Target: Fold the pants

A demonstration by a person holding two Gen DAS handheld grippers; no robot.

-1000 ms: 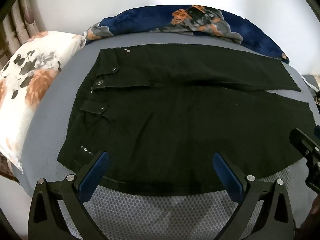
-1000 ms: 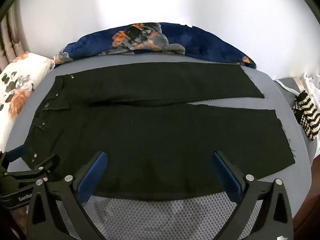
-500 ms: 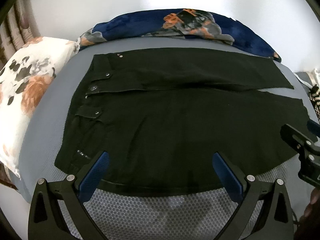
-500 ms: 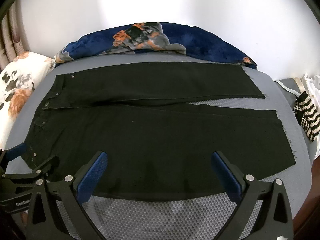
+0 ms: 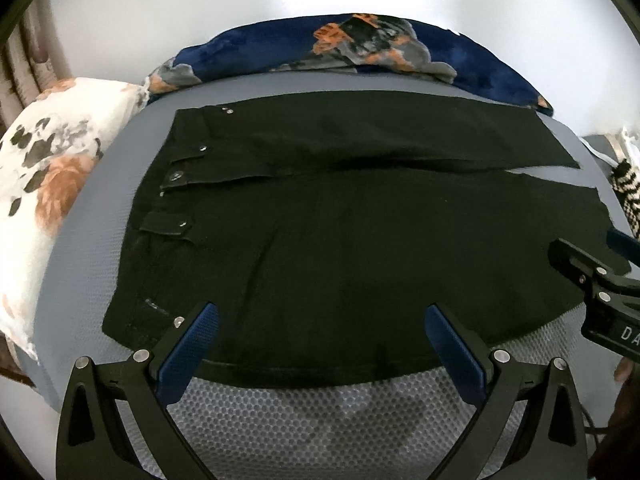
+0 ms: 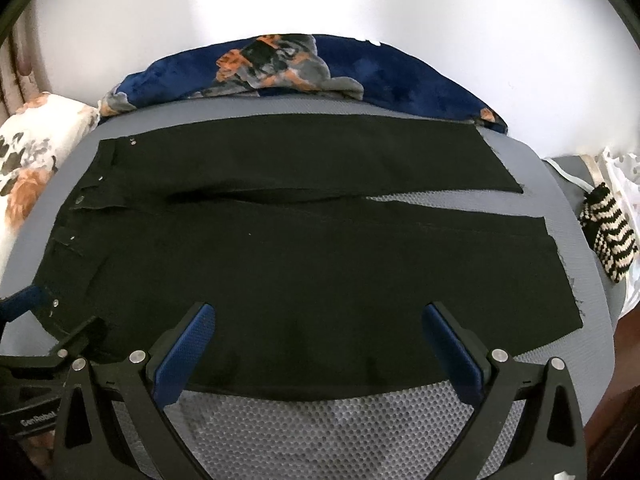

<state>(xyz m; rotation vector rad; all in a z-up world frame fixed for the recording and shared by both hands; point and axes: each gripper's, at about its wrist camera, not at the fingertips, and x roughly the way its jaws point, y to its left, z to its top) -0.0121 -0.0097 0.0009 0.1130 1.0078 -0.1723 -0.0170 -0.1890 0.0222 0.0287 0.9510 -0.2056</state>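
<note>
1. The left hand-held gripper (image 5: 318,330) hung nearest its own camera, its blue pads spread wide apart with nothing between them, over the near edge of the pants (image 5: 340,240).
2. The right hand-held gripper (image 6: 318,330) sat the same way in its own view, pads well apart and empty, also above the near hem side of the cloth.
3. Below both, a bare strip of grey mesh bed cover (image 6: 320,420) lay between the grippers and the near edge of the pants, giving open room at the front.
4. The black pants lay flat on the bed, long axis running left to right: waistband with its metal buttons to the left, leg ends to the right.
5. The two legs lay side by side, the far one slightly parted from the near one toward the right, showing a thin wedge of grey cover.
6. Left of the waistband, a flowered pillow (image 5: 48,184) lay near the cover's edge.
7. To the right, a striped knit item (image 6: 608,240) lay apart from the leg ends.
8. Beyond the far leg, a blue blanket (image 6: 400,76) ran along a white wall.
</note>
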